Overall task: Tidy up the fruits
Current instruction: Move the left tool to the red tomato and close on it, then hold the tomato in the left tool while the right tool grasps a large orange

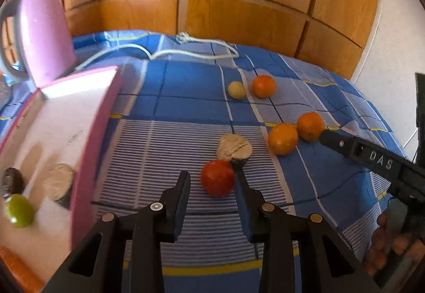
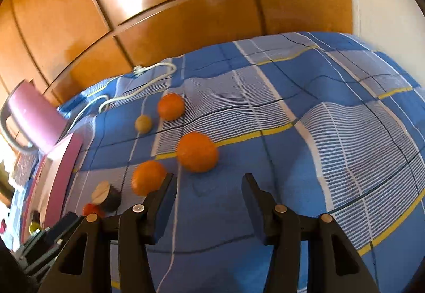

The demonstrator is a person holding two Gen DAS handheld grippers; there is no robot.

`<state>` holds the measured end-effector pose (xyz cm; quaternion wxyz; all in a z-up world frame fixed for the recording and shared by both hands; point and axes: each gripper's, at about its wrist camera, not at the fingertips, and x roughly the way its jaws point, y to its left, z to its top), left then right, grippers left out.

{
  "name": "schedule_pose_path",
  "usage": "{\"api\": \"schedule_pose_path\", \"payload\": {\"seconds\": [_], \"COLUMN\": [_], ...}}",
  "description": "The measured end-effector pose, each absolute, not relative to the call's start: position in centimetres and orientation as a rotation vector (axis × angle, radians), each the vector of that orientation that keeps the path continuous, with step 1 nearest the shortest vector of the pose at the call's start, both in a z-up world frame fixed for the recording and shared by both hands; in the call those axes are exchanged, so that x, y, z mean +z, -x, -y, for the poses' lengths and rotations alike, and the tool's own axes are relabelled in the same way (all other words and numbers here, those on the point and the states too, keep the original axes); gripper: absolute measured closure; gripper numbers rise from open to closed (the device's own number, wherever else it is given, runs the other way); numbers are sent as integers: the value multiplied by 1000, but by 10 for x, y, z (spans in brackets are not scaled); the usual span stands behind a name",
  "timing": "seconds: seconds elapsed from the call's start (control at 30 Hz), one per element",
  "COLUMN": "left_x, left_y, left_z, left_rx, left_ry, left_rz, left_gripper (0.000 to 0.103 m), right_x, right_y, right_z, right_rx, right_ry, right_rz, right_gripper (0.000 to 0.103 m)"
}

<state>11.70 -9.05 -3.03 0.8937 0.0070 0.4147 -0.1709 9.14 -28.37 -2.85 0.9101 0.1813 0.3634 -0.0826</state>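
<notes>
Between your left gripper's [image 1: 212, 176] fingers, toward the right one, a red tomato [image 1: 217, 178] is sitting on the blue checked bedspread [image 1: 186, 85]. Jaws are standing apart around it; left pad clearly isn't touching, right pad is just beside it, can't tell if it's in contact. Touching the tomato's far side, a cut brown fruit [image 1: 234, 147] is lying with its pale face up. Left of that, the pink-rimmed white tray [image 1: 87, 139] is holding a green fruit [image 1: 19, 210], a dark one [image 1: 12, 181] and another cut half [image 1: 59, 181]; a pink mug [image 1: 43, 32] is standing behind it.

Your right gripper [image 2: 209, 181] is hovering with jaws apart, nothing between them. Its left finger is sitting just beside the near orange [image 2: 148, 177]. A second orange [image 2: 197, 152] is lying close beyond, then a small tan fruit [image 2: 143, 123] and a third orange [image 2: 170, 106] further back. A white cord [image 2: 148, 80] is trailing along the far edge.
</notes>
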Motion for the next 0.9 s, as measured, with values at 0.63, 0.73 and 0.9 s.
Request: {"api": "schedule_pose_path", "payload": {"seconds": [0.63,0.73,0.9], "left_x": [-40,-40,-41], "left_y": [-133,-134,-135], "left_z": [97,98,100], "left_rx": [-366,-362,-357], "left_ry": [-6,-4,-12], "left_rz": [-849,-846,-846], "left_gripper": [68,74,75], "right_x": [-35,-38,-38], "right_y": [-127,-131,-133], "right_z": [270,272,267], "right_rx": [-172,-169,-161], "right_ry": [-285,-298,-271], "right_rz": [-782,-800,-802], "right_gripper": [51,51,62]}}
